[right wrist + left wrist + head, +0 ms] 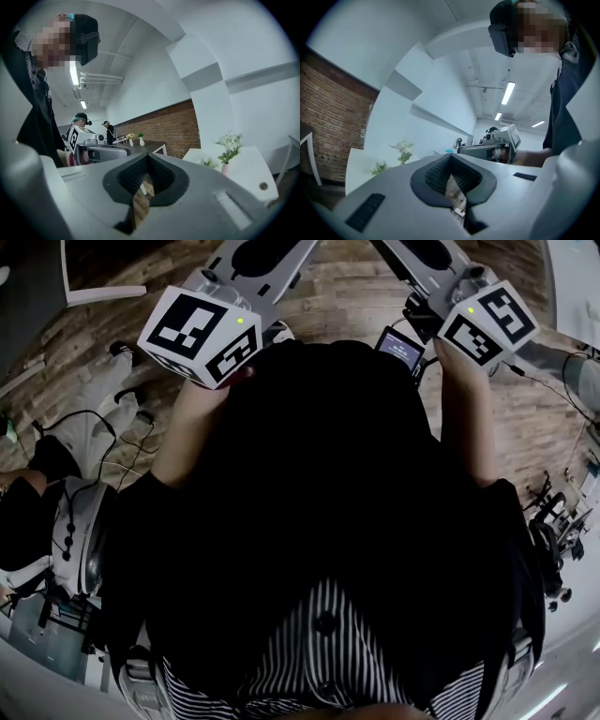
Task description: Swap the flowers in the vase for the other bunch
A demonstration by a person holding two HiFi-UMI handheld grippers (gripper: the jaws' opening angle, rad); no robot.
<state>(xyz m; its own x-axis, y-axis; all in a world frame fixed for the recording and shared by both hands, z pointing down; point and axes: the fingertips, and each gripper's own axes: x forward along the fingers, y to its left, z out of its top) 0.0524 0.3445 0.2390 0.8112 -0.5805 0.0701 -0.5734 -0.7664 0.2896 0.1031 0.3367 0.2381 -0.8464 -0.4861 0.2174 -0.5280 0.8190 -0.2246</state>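
My left gripper [451,159] is shut with nothing between its pads, and it is held level in front of the person's body. My right gripper [148,158] is likewise shut and empty. Both marker cubes show in the head view, the left one [199,334] and the right one [489,324], above a dark top. Far ahead stands a white table [248,164] with a small vase of white flowers [228,149]. A second green bunch [208,162] sits low beside it. The left gripper view shows the same flowers [404,151] and the low bunch [380,167] in the distance.
A brick wall [164,129] runs behind the tables. A dark table with two small vases [136,139] stands further off, with other people near it. The floor is wood plank [356,287], with cables and equipment at the left [66,512] and right [562,521].
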